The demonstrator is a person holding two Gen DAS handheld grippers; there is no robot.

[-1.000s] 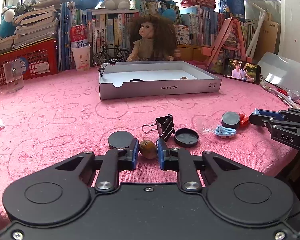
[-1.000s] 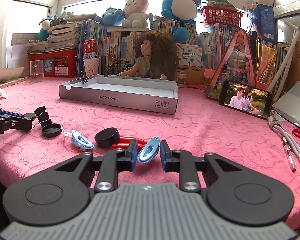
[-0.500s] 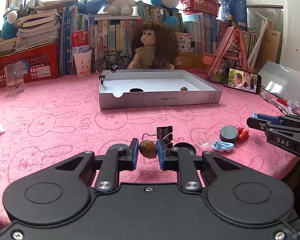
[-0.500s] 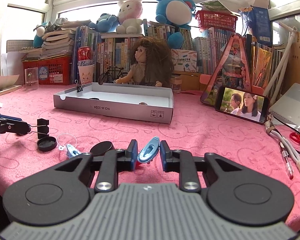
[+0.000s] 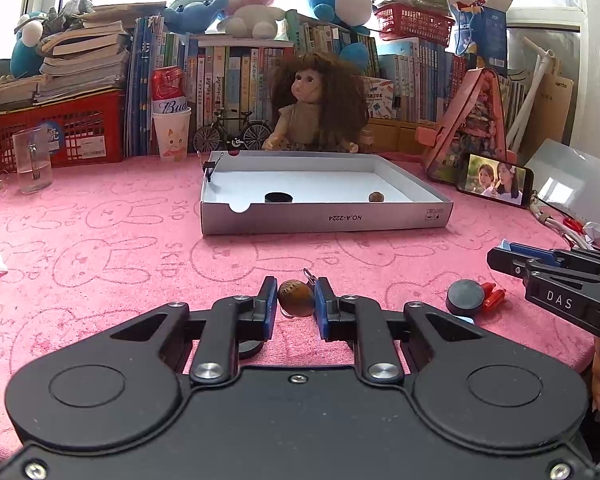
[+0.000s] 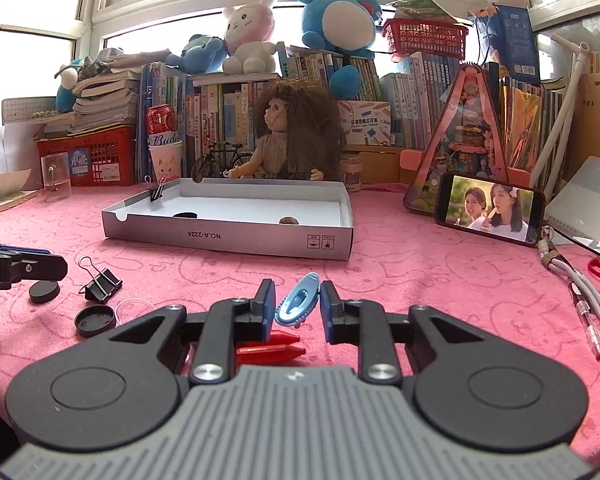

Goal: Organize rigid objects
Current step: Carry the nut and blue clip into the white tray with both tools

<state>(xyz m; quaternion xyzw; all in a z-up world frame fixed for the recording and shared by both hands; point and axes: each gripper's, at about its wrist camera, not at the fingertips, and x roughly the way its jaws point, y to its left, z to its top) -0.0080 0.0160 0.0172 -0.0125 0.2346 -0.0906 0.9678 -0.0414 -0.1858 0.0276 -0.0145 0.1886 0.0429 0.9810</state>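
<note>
Fingers (image 5: 269,300) of left gripper (image 5: 296,304) clenched on a brown nut (image 5: 295,299), raised above the pink desk (image 5: 100,240) short of the white box (image 5: 324,216). Fingers (image 6: 266,300) of right gripper (image 6: 296,304) clenched on a light-blue clip (image 6: 296,300), tilted, likewise short of the box. Inside the box: black cap (image 5: 278,197), second nut (image 5: 376,197). On the desk: binder clip (image 6: 102,280), black caps (image 6: 95,320), red clip (image 6: 272,346).
</note>
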